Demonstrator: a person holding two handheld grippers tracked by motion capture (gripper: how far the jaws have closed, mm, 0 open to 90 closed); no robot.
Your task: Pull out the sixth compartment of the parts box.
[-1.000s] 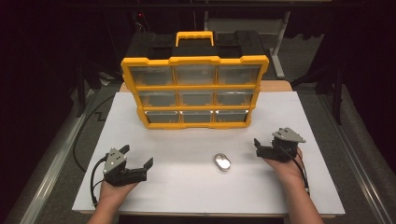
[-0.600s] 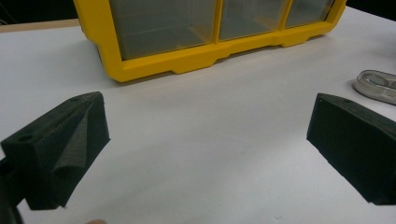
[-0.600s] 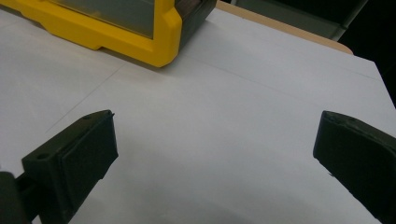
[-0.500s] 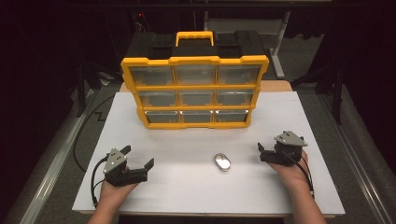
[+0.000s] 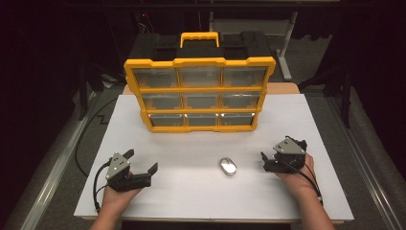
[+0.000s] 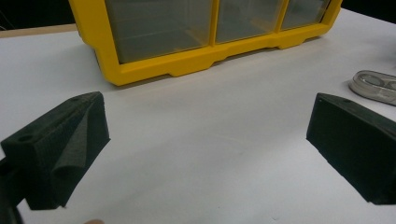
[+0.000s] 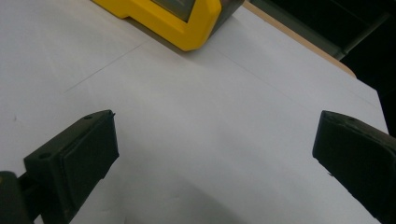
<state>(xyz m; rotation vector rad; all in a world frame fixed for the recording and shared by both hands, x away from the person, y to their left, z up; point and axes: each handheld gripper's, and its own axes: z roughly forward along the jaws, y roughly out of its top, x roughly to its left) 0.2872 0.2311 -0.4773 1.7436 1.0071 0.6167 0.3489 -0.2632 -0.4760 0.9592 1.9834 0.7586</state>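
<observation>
Yellow drawer organizer [image 5: 200, 93] is standing upright at the back of the white tabletop [image 5: 306, 129], well beyond both grippers. Between the left gripper [image 5: 141, 163] and right gripper [image 5: 264, 162], a small clear oval case [image 5: 228, 166] is lying flat. Both sets of jaws are gaping wide, holding nothing.

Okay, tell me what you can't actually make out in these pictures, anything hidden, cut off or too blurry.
- Drawer contents of the yellow organizer: high view, hazy fronts with glare hide them.
- Small clear case: high view, too small to tell what it holds; in the left gripper view the right edge cuts it off.
- Organizer's back: high view, hidden by its own body.
</observation>
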